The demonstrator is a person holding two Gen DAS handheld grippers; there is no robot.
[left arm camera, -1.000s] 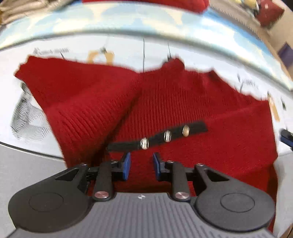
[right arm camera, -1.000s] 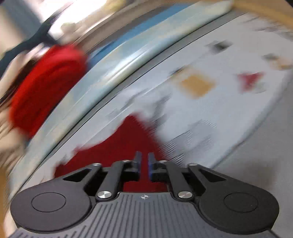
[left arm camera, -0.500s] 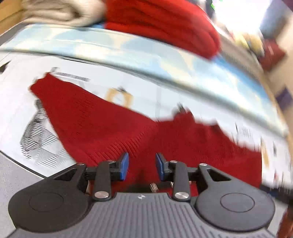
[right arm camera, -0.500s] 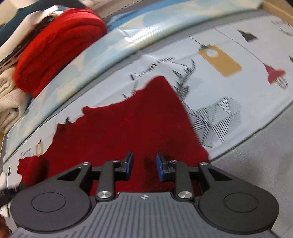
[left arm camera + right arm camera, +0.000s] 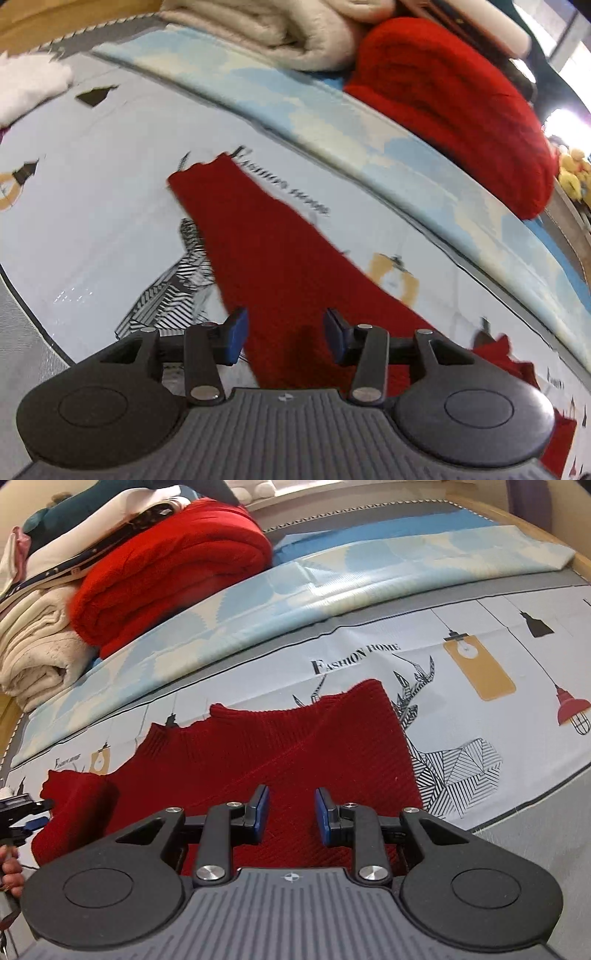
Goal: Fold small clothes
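Dark red ribbed knit garment (image 5: 295, 746) spread flat on a white printed cloth with lamp, deer and lettering motifs (image 5: 480, 672), at the near edge of the work surface. Seen from the right wrist view as a wide shape with a jagged far edge, one corner reaching toward the printed lettering, another lobe trailing off to the left. Seen from the left wrist view (image 5: 280, 266) as a long strip running from far left to near right, somewhat blurred, so probably a sleeve or folded edge, though hard to say.

Left gripper (image 5: 282, 334) poised just over the red knit, blue-padded jaws spread wide, nothing between them. Right gripper (image 5: 291, 814) likewise over the near part of the garment, jaws apart and empty.

Beyond the printed cloth, a pale blue and cream patterned sheet (image 5: 332, 579). On it, far left, a thick folded bright red blanket (image 5: 170, 572), resting beside and partly on folded cream towels (image 5: 33, 646), with white and dark clothes stacked above. Grey mat (image 5: 546, 849) along the near right edge.
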